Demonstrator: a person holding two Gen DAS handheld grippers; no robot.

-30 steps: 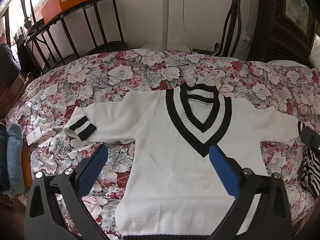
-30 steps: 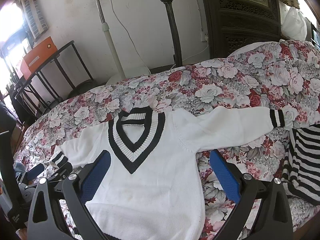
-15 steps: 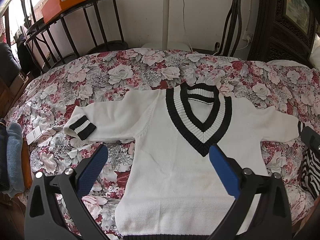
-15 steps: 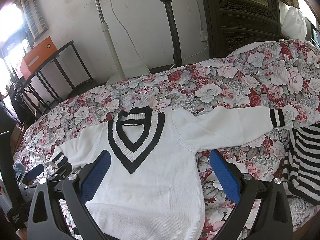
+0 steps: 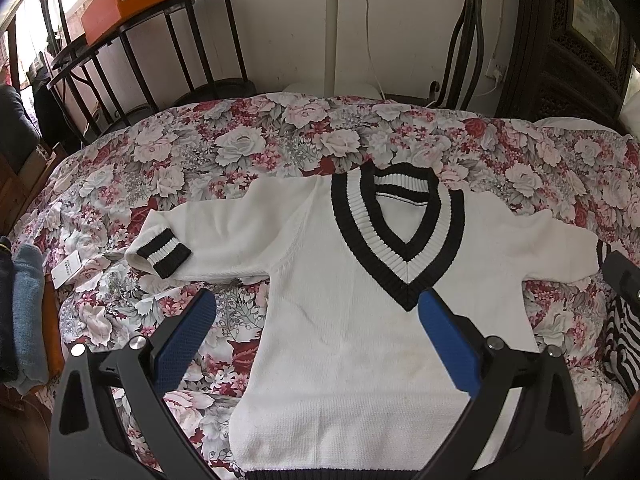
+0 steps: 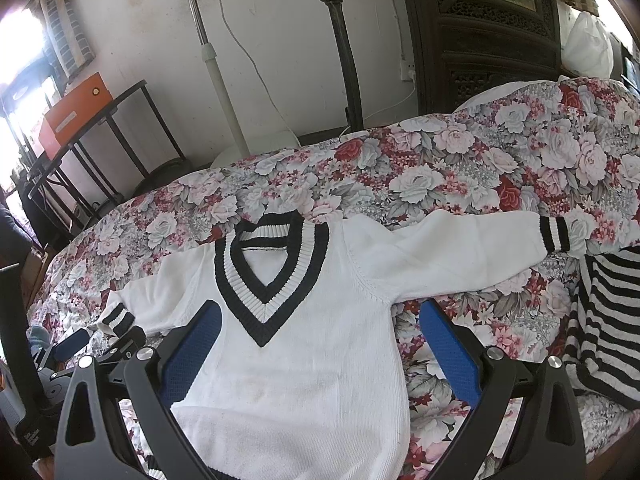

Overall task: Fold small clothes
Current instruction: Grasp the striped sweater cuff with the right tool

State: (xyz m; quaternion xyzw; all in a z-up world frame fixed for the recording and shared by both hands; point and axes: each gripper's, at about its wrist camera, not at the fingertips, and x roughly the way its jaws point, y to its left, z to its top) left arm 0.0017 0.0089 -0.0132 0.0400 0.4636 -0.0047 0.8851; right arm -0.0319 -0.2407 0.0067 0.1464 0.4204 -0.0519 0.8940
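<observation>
So we've got a small white knit V-neck sweater (image 5: 360,320) with black-and-white ribbed trim laid flat, front side up, on the bed with the red and pink floral bedspread (image 5: 240,148). Both sleeves are spread out to the sides, the cuffs have black stripes, and there's a dark band along the bottom hem. We can make out a faint yellowish patch on the lower front. The neckline points toward us in both wrist views.

Our left gripper (image 5: 316,316) with the blue pads is spread wide and holding nothing, hovering over the sweater's lower left side. Our right gripper (image 6: 320,320) is released too, jaws wide apart above the body and the right armpit area. Just off the right cuff there's a black-and-white striped garment (image 6: 600,320), and a folded light blue cloth (image 5: 26,312) sits at the left edge of the bed.

Compared with a second ago, pretty much nothing changed: sweater in the same spot, both grippers parked where they were.
</observation>
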